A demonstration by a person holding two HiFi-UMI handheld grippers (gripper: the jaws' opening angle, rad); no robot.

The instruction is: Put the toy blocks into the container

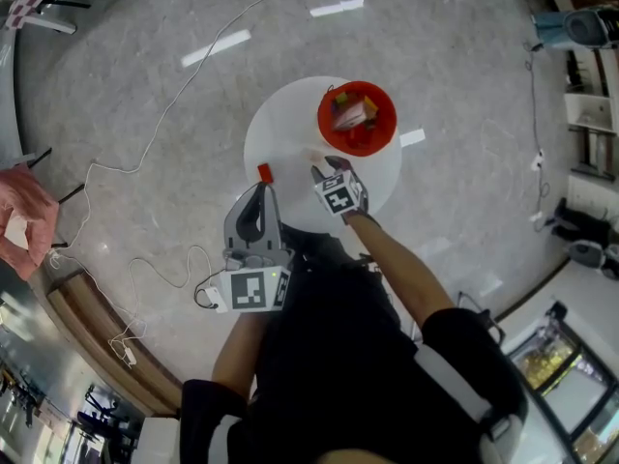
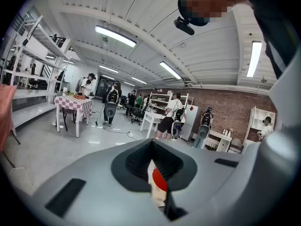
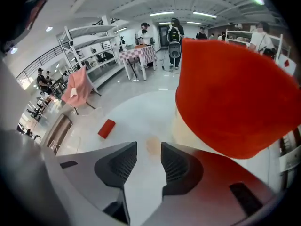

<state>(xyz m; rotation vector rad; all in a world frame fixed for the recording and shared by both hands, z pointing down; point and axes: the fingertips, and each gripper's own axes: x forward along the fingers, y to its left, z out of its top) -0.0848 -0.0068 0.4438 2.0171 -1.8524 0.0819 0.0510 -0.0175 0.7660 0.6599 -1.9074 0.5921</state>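
Hanging steeply over the round white surface (image 1: 290,124), the right tongs (image 1: 327,168) stand spread and pinch nothing. Between their tips lies a pale piece (image 3: 153,145), flat on the surface. It is too blurred to name for certain, though it is probably one of the toy blocks. The red container (image 1: 385,133) stands just beside these tongs on their outer side, with several blocks (image 1: 350,112) already in it.

The main risk sits there. In the right gripper view the container's wall (image 3: 235,98) looms close over one jaw, so a careless descent or swing could knock it and shove it across the surface or spill its load. The pale piece is low and small, and an off-centre squeeze would likely skid it away rather than lift it.

A red block (image 1: 264,172) lies well apart from the container, near the surface's rim on the left. The left tongs (image 1: 263,189) hover behind it, pressed together at the tips and empty. Approaching it like that would only push it, and a push outward could send it over the rim to the floor.
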